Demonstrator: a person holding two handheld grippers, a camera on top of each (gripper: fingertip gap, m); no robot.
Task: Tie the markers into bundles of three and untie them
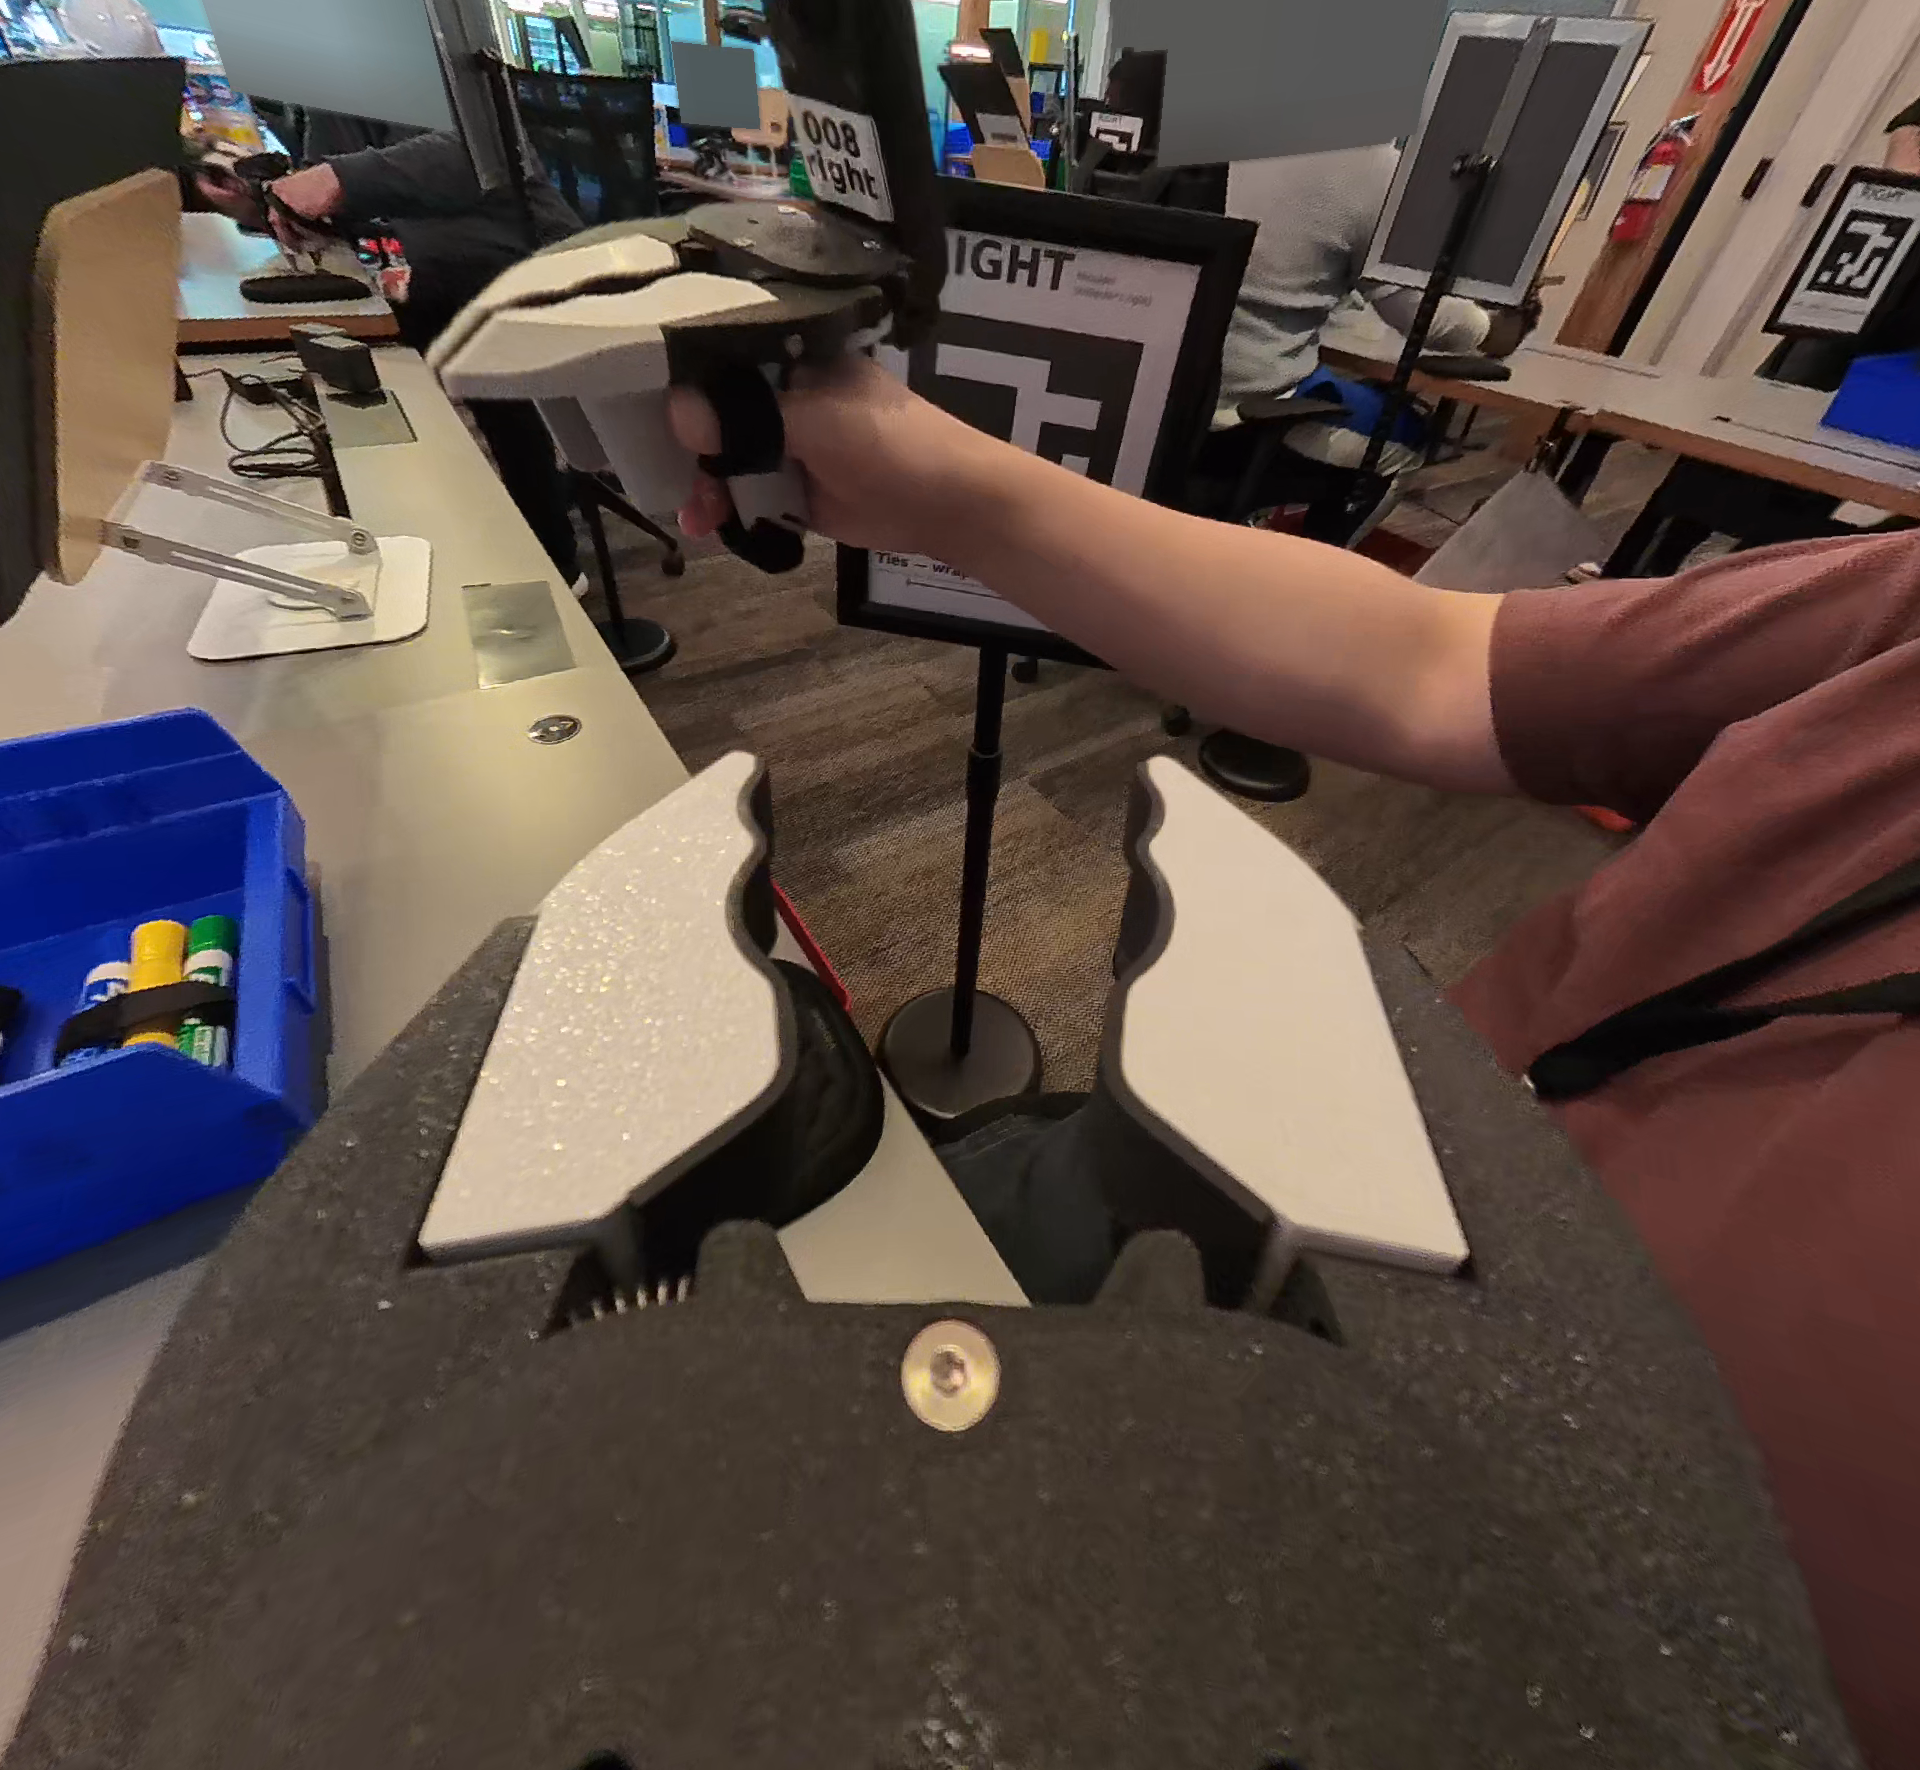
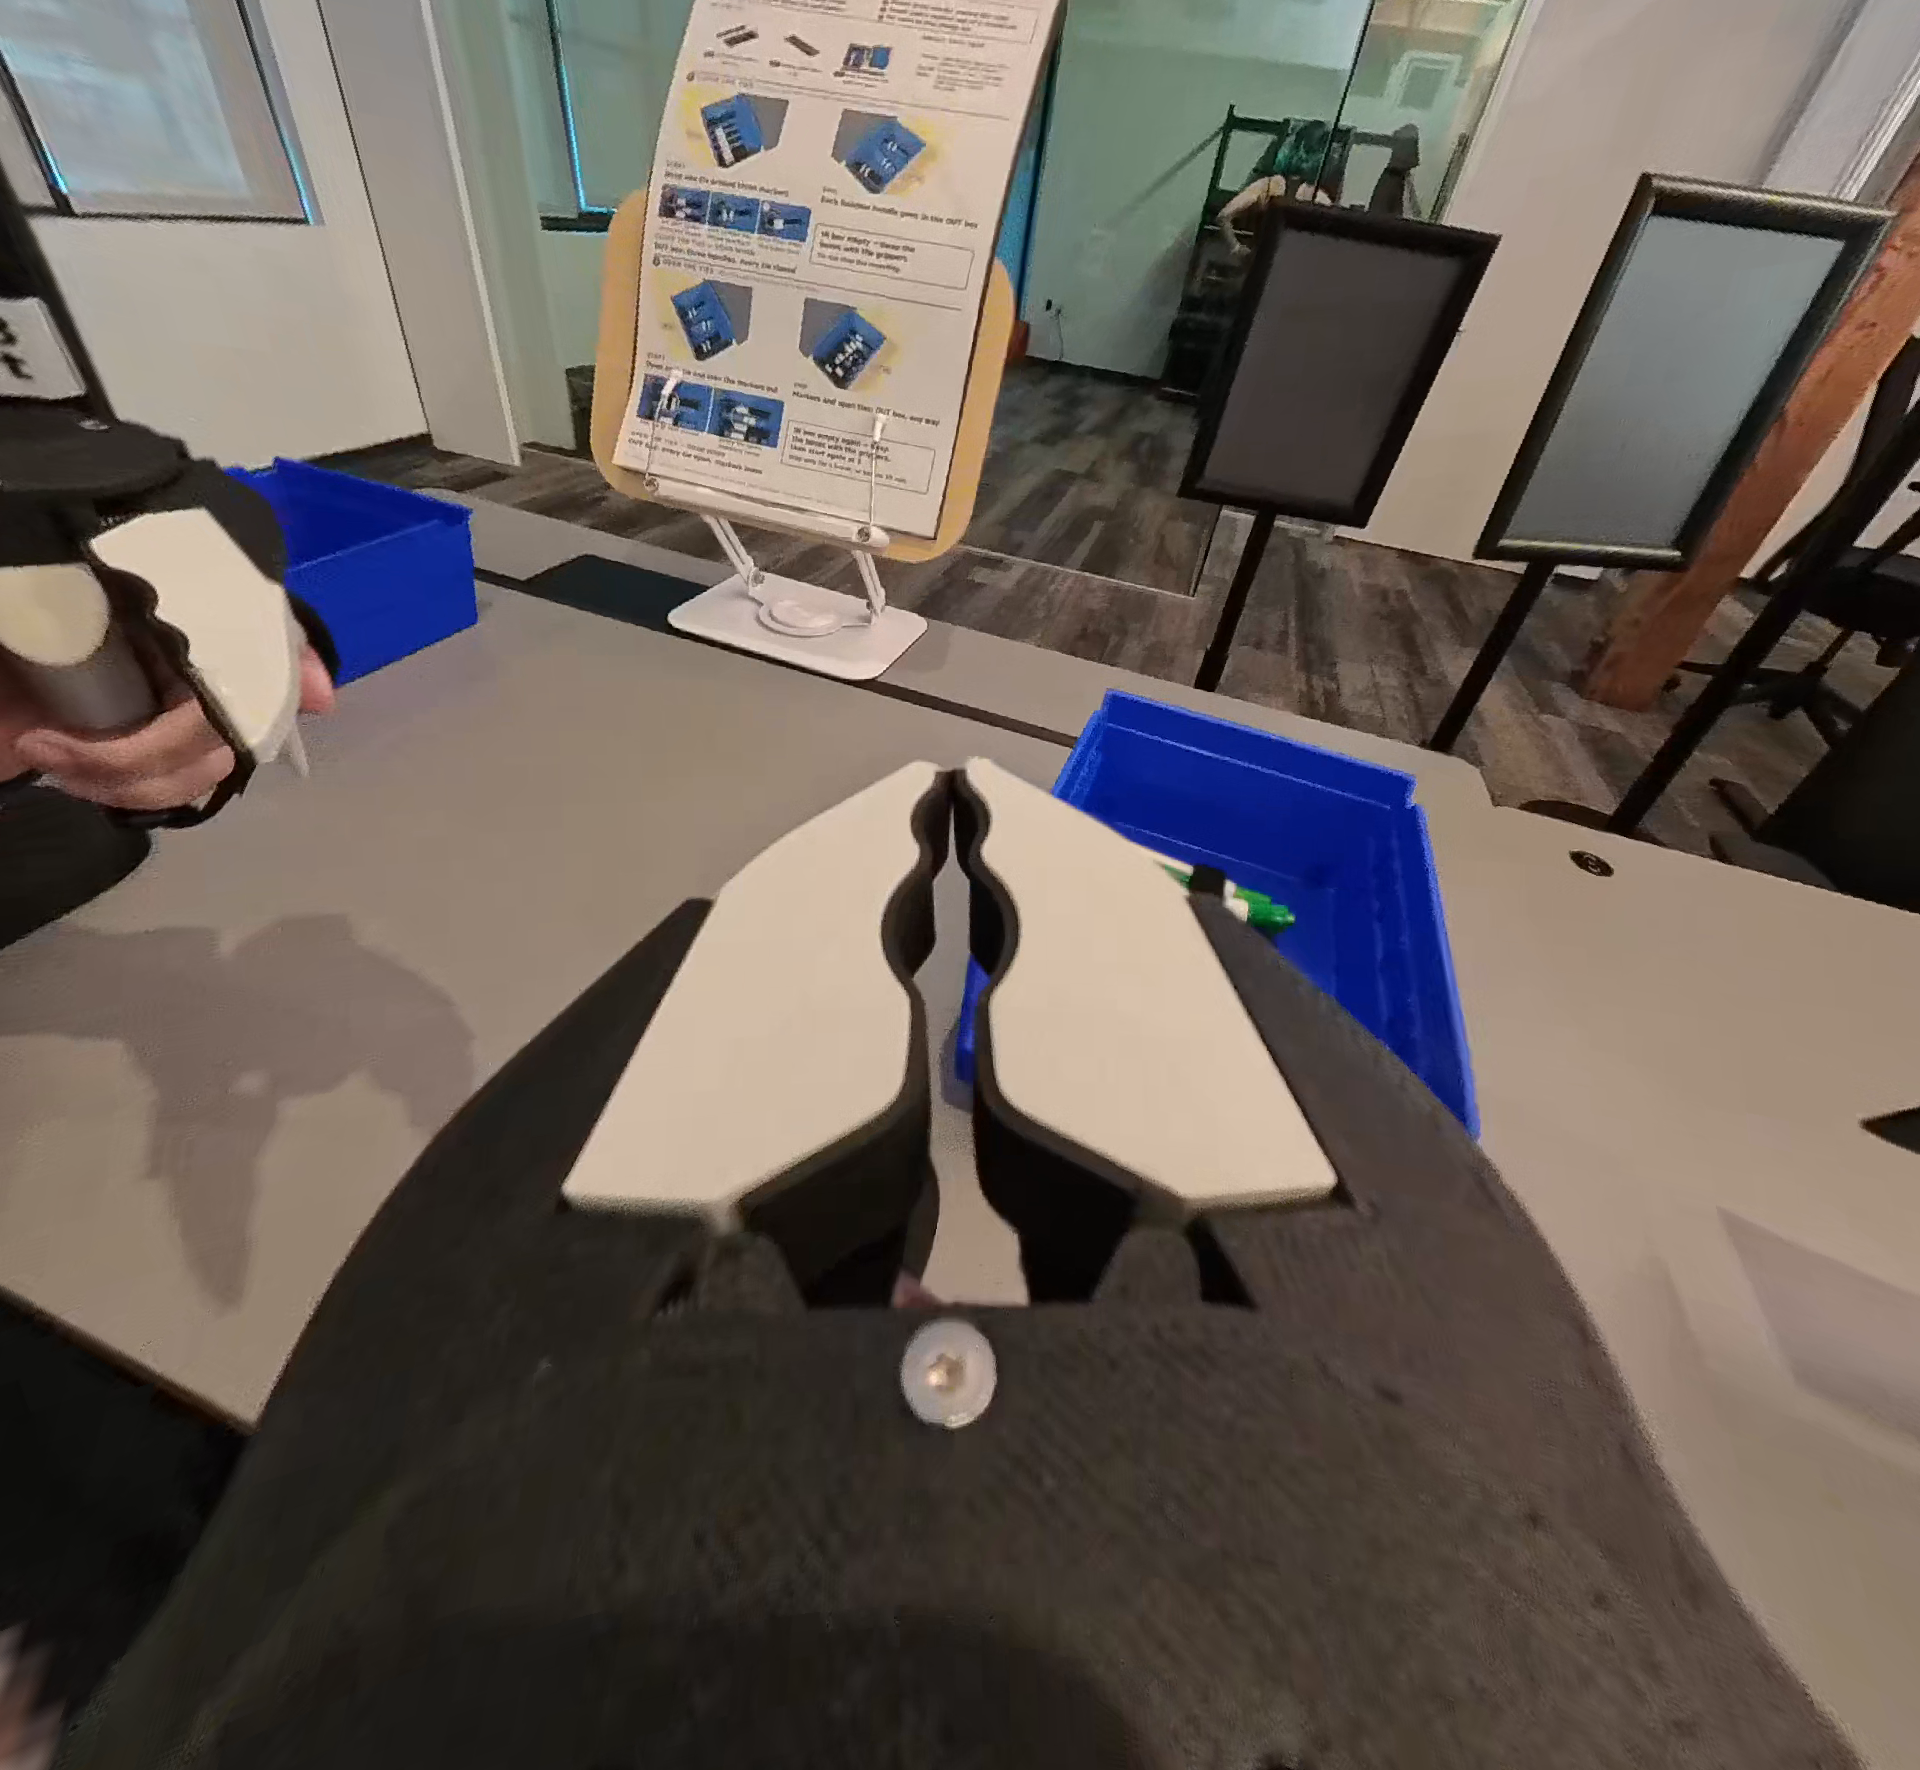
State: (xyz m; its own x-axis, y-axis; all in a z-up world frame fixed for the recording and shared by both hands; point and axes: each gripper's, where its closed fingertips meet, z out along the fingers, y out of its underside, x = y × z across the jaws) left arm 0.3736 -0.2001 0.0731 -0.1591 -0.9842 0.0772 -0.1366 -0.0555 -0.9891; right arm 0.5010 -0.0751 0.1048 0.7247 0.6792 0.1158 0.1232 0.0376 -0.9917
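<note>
Left tongs (image 1: 951, 790) are held wide and empty off the desk (image 1: 436, 681) edge; right tongs (image 2: 951, 780) are pressed together, empty. Strapped markers (image 1: 156, 993) are kept in the blue bin (image 1: 281, 889), seemingly awaiting untying.

A paper sheet with pictures (image 2: 831, 224) stands on a white stand (image 2: 798, 624) far ahead of the right fingers, at the back of the grey table (image 2: 582, 816). Two dark frames on black poles (image 2: 1340, 370) stand on the floor, right of those fingers. Ahead of the left fingers, a black-framed sign (image 1: 1049, 370) stands on a thin pole.
</note>
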